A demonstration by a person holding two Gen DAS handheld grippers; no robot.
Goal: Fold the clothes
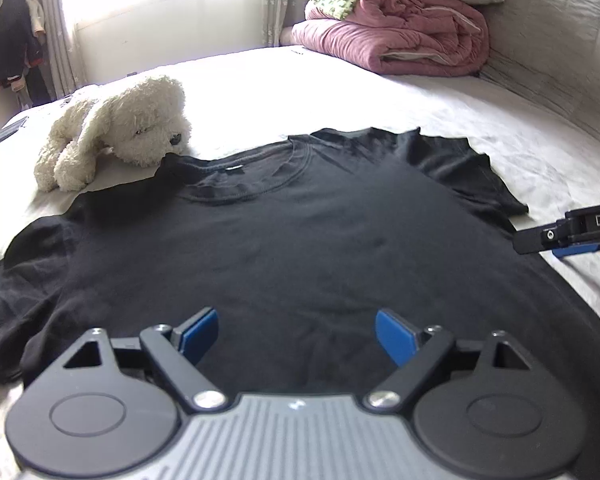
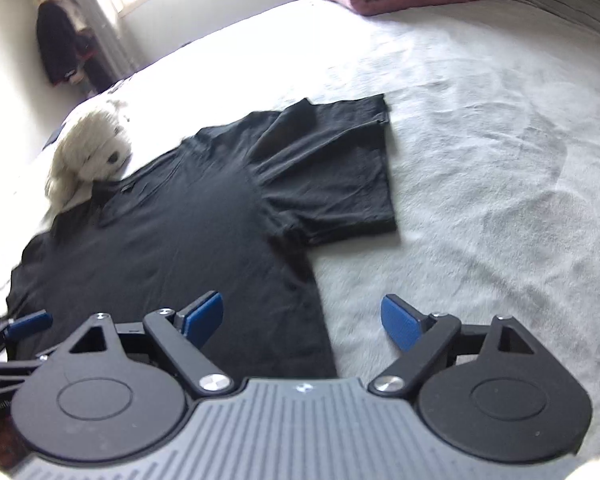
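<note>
Two blue pads of the left gripper [image 1: 296, 336] stand wide apart above the lower body of a black T-shirt [image 1: 284, 240], spread flat on a white bed [image 1: 440, 112], collar far, with a plush dog [image 1: 116, 132] touching its far left shoulder (nothing is between the jaws). From the right wrist, the right gripper [image 2: 302, 322] is likewise spread and empty, straddling the shirt's right side edge near the hem, its right sleeve lying flat farther off.
</note>
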